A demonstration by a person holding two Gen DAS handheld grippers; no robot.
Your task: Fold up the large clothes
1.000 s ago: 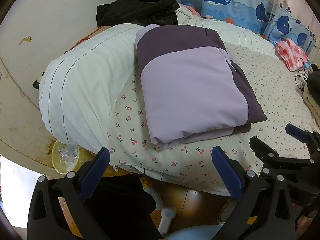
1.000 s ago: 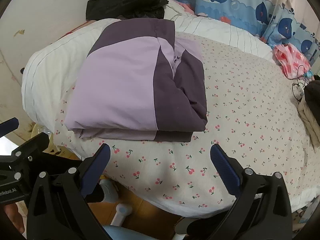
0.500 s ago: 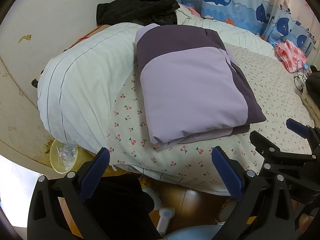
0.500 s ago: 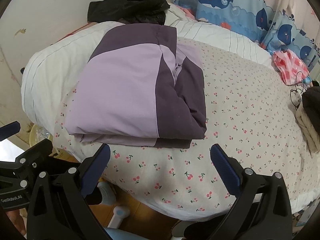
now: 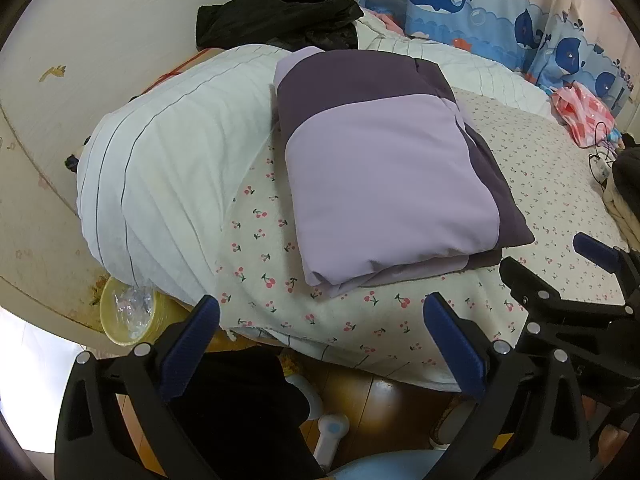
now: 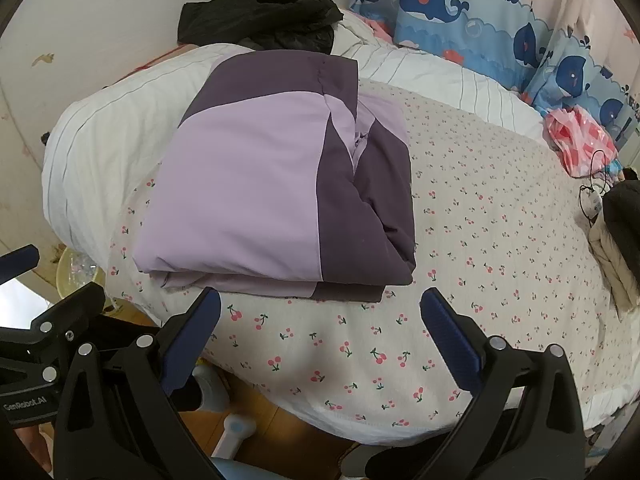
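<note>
A folded lilac and dark purple garment (image 5: 384, 172) lies in a neat rectangle on the cherry-print bedsheet (image 5: 552, 184), partly on a white striped pillow (image 5: 168, 168). It also shows in the right wrist view (image 6: 280, 196). My left gripper (image 5: 320, 344) is open and empty, held off the bed's near edge below the garment. My right gripper (image 6: 320, 340) is open and empty, just short of the garment's near edge. Each gripper shows at the side of the other's view.
A black garment (image 5: 280, 16) lies at the far end by the wall. Whale-print cushions (image 6: 460, 12) and a pink bag (image 6: 580, 140) are at the back right. A yellow bowl (image 5: 128, 312) sits below the pillow. Wooden floor is below the bed edge.
Both grippers have drifted slightly closer to the bed; the folded garment looks a little larger in the right wrist view. The garment has not moved.
</note>
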